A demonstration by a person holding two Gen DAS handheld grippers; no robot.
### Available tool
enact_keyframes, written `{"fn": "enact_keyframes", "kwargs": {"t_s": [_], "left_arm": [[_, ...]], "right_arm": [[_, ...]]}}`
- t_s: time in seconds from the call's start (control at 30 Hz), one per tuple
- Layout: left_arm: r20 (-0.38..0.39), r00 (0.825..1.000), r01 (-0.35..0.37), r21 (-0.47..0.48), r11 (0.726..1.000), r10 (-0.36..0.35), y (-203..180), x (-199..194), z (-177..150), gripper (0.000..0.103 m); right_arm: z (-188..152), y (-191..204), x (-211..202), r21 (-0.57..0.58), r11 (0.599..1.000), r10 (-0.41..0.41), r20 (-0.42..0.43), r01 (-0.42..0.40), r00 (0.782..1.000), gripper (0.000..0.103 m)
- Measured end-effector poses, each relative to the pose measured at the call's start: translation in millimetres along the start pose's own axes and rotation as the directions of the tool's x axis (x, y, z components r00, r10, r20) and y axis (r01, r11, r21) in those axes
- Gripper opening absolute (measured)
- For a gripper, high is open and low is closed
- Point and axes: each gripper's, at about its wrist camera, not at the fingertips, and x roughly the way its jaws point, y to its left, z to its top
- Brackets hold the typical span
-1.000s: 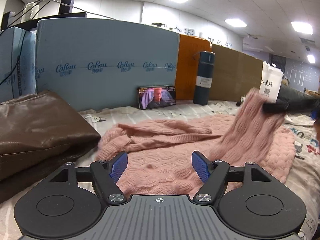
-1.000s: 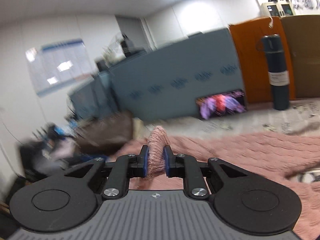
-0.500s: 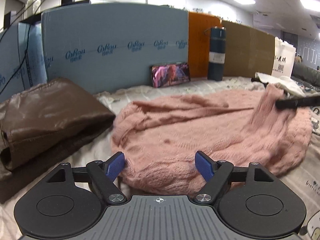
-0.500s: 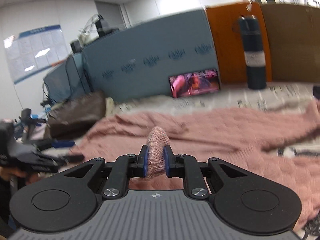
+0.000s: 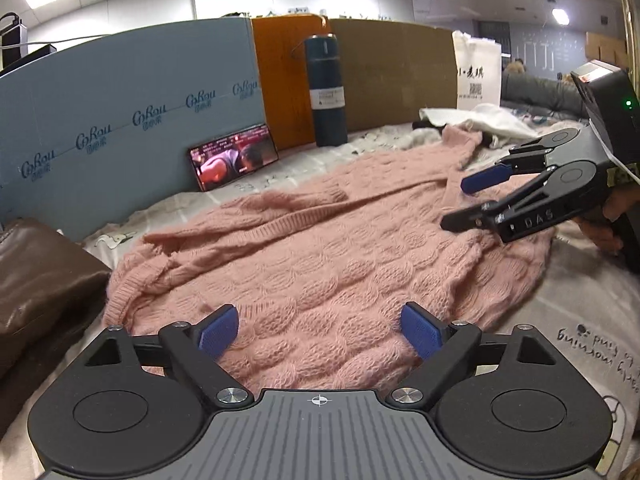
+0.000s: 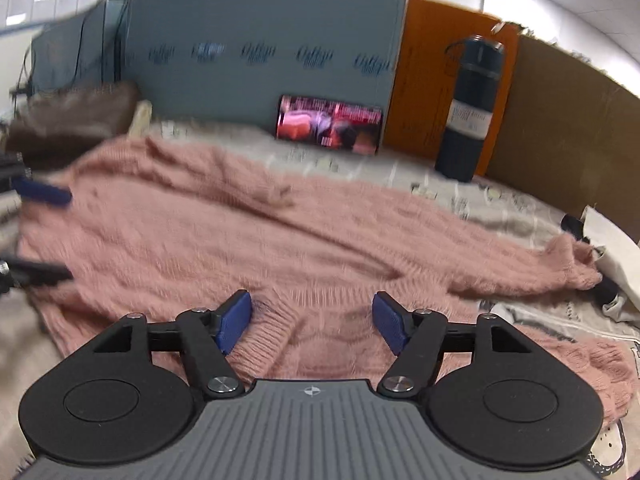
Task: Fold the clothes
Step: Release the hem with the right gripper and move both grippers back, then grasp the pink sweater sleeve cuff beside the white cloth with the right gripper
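Observation:
A pink cable-knit sweater (image 5: 320, 248) lies spread on the printed bed sheet, one sleeve (image 5: 460, 140) stretched toward the back right. My left gripper (image 5: 320, 330) is open and empty, low over the sweater's near edge. My right gripper (image 6: 312, 320) is open and empty over the sweater (image 6: 248, 232), just above its ribbed edge. The right gripper also shows in the left wrist view (image 5: 468, 200), open at the sweater's right side. The left gripper's fingertips (image 6: 44, 196) show at the left edge of the right wrist view.
A brown leather bag (image 5: 36, 280) lies at the left. A phone (image 5: 234, 156) playing video leans on a blue foam board (image 5: 120, 120). A dark flask (image 5: 326, 92) stands by orange and brown boards. White cloth and a paper bag (image 5: 478, 76) sit at the back right.
My right gripper has opened and let go of the pink sweater fold, which now lies flat. The left gripper stayed open and turned to the right.

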Motion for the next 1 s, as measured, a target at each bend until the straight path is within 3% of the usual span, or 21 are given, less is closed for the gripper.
{"fn": "enact_keyframes", "kwargs": {"t_s": [0.1, 0.23, 0.37, 0.47, 0.6, 0.73, 0.9, 1.0], "left_arm": [[-0.005, 1.0, -0.005, 0.011, 1.0, 0.005, -1.1, 0.5, -0.2, 0.092], [0.048, 0.999, -0.011, 0.028, 1.0, 0.009, 0.9, -10.9, 0.5, 0.092], [0.123, 0.992, -0.006, 0.076, 0.997, -0.003, 2.7, -32.1, -0.8, 0.092], [0.124, 0.991, 0.036, 0.155, 0.987, -0.056, -2.8, -44.6, -4.5, 0.092], [0.028, 0.992, 0.109, 0.24, 0.964, -0.119, -11.8, -46.5, -10.2, 0.092], [-0.067, 0.991, 0.129, 0.353, 0.927, -0.113, -26.7, -40.5, -16.3, 0.092], [-0.058, 0.997, 0.075, 0.422, 0.903, -0.056, -34.4, -30.4, -12.6, 0.098], [-0.044, 0.997, 0.069, 0.446, 0.892, -0.055, -37.8, -22.9, -9.3, 0.098]], "right_arm": [[-0.8, 0.0, 0.1, -0.02, 1.0, -0.007, 0.0, 0.007, 1.0, 0.071], [0.2, -6.5, -11.3, -0.008, 1.0, 0.02, 0.043, -0.02, 0.999, 0.073], [-3.4, -19.4, -36.9, -0.045, 0.999, 0.037, 0.149, -0.031, 0.988, 0.088], [-11.8, -28.5, -56.7, -0.119, 0.992, 0.073, 0.183, -0.052, 0.98, 0.098], [-27.4, -37.8, -78.3, -0.238, 0.966, 0.139, 0.126, -0.106, 0.982, 0.1], [-39.3, -50.3, -86.5, -0.269, 0.958, 0.108, 0.025, -0.098, 0.994, 0.1], [-49.9, -57.8, -80.4, -0.31, 0.948, 0.057, -0.053, -0.07, 0.997, 0.1], [-50.0, -57.1, -74.2, -0.321, 0.944, 0.065, -0.055, -0.08, 0.996, 0.1]]}}
